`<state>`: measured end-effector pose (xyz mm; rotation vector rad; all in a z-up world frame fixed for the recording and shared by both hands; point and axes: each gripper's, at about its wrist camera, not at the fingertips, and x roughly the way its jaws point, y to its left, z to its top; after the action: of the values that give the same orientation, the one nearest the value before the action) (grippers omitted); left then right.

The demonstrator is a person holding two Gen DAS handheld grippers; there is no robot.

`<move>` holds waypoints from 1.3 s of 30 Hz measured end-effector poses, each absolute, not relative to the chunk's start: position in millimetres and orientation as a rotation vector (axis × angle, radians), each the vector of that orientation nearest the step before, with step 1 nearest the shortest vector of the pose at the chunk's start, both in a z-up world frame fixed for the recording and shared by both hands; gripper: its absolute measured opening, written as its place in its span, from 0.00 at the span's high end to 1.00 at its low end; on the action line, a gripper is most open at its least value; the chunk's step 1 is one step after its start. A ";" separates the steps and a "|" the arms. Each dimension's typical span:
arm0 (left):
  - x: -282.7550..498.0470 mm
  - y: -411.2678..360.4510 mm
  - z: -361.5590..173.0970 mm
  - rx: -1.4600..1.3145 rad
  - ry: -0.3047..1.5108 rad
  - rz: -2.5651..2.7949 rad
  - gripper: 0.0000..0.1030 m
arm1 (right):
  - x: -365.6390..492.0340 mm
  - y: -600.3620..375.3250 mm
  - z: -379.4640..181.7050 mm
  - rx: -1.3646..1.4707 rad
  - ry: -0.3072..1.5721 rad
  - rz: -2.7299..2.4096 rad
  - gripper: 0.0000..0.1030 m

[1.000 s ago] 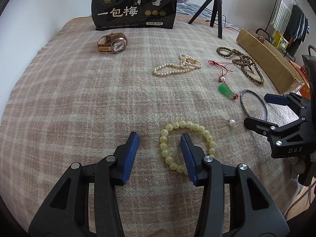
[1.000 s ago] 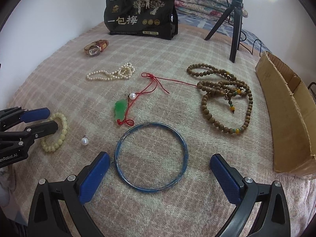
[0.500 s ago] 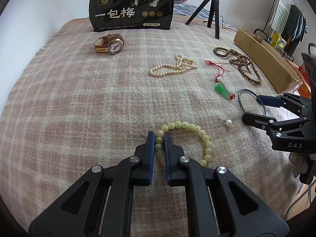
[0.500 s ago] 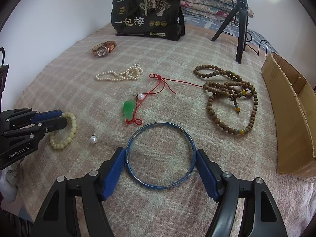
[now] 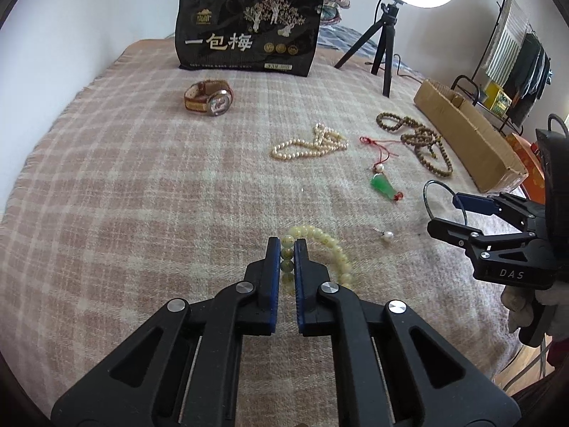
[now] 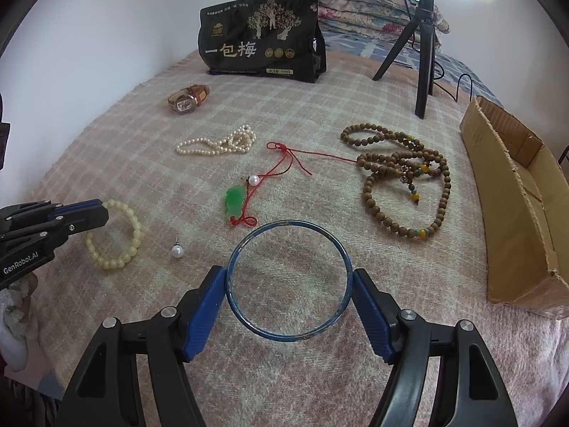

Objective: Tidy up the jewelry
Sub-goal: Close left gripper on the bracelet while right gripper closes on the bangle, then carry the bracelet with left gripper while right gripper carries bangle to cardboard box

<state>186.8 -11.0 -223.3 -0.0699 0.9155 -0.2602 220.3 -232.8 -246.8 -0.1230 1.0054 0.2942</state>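
Note:
My left gripper point(image 5: 287, 249) is shut on the pale yellow bead bracelet point(image 5: 334, 249), gripping its left side just above the plaid blanket; it also shows in the right wrist view point(image 6: 117, 235). My right gripper point(image 6: 290, 284) is shut on the blue bangle point(image 6: 249, 323), its pads pressing both sides of the ring; the bangle shows in the left wrist view point(image 5: 432, 192). A pearl earring point(image 6: 176, 250), a green pendant on red cord point(image 6: 234, 201), a pearl necklace point(image 6: 217, 144), a brown bead mala point(image 6: 402, 178) and a watch point(image 6: 188, 99) lie on the blanket.
A long open cardboard box point(image 6: 515, 206) lies along the right edge. A black snack bag point(image 6: 263, 51) stands at the back. A ring-light tripod point(image 6: 423, 46) stands at the back right. The blanket's edge drops off near both grippers.
Both grippers closed: the left on the yellow bead bracelet, the right on the blue bangle. Both have risen slightly with their items.

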 end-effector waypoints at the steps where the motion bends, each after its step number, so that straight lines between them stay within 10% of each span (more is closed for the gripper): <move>1: 186.1 -10.7 -220.1 -0.070 0.910 -0.260 0.95 | 219.8 -233.9 -244.4 -0.119 0.999 0.292 0.29; 39: 238.4 -144.2 -108.3 -0.005 0.718 -0.513 0.95 | 178.9 -383.4 -135.7 -0.041 0.821 0.024 0.29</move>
<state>238.4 -144.2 -108.3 -0.0051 0.7182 -0.5127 178.9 -383.4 -135.7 -0.0405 0.8212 0.0236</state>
